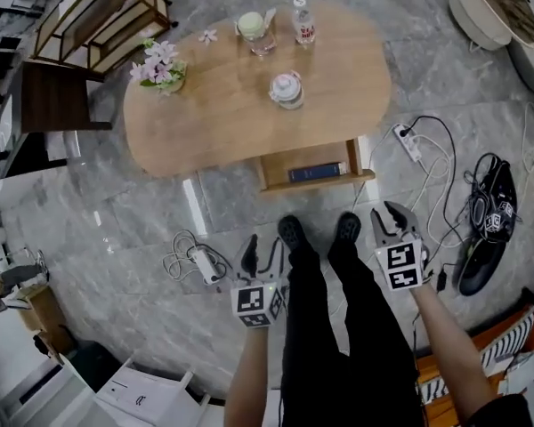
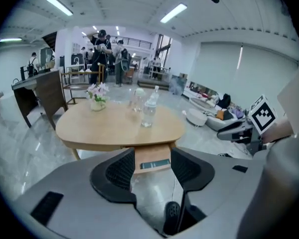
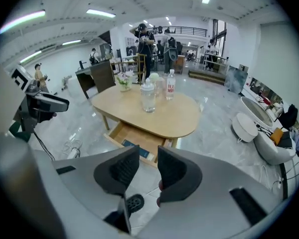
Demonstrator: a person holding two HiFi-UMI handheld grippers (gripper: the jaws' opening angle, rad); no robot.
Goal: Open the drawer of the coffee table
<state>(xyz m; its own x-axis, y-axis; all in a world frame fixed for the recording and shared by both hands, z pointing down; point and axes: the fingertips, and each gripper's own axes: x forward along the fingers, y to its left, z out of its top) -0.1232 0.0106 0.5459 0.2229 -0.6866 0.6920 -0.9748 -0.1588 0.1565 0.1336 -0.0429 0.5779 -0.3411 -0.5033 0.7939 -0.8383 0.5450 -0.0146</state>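
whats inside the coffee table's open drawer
One dark blue book lies in the drawer, near its front. The drawer's back is covered by the tabletop, so anything there is hidden.

Coffee table (image 1: pixel 222 123) has its drawer (image 1: pixel 313 184) pulled out at the near edge, dark book (image 1: pixel 317 173) lying inside; flowers (image 1: pixel 160 66) by the left edge, bottle (image 1: pixel 303 21) at the far edge; left gripper (image 1: pixel 261 254) and right gripper (image 1: pixel 390 223) over the floor, well short of the table
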